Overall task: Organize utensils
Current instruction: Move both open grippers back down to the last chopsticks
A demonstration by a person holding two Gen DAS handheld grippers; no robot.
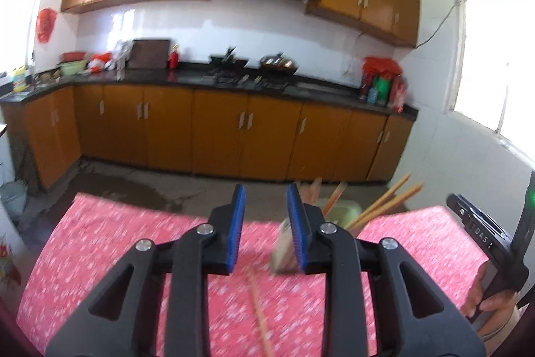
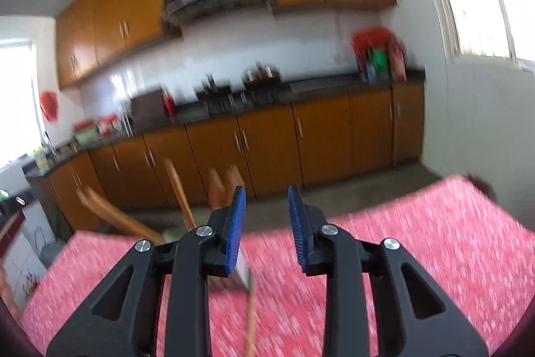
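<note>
A pale green utensil holder (image 1: 347, 209) stands on the red patterned tablecloth (image 1: 117, 243), with several wooden chopsticks (image 1: 384, 203) sticking out of it. My left gripper (image 1: 265, 199) is open and empty, just left of the holder. One loose chopstick (image 1: 259, 313) lies on the cloth below it. In the right wrist view my right gripper (image 2: 266, 199) is open and empty; the holder (image 2: 174, 235) with its wooden utensils (image 2: 180, 193) is to its left, and the loose chopstick (image 2: 250, 317) lies below. That view is motion-blurred.
The other hand-held gripper (image 1: 485, 233) and a hand show at the right edge of the left wrist view. Beyond the table's far edge are a concrete floor (image 1: 150, 186), orange cabinets (image 1: 217, 129) and a dark counter (image 1: 187, 77) with cookware.
</note>
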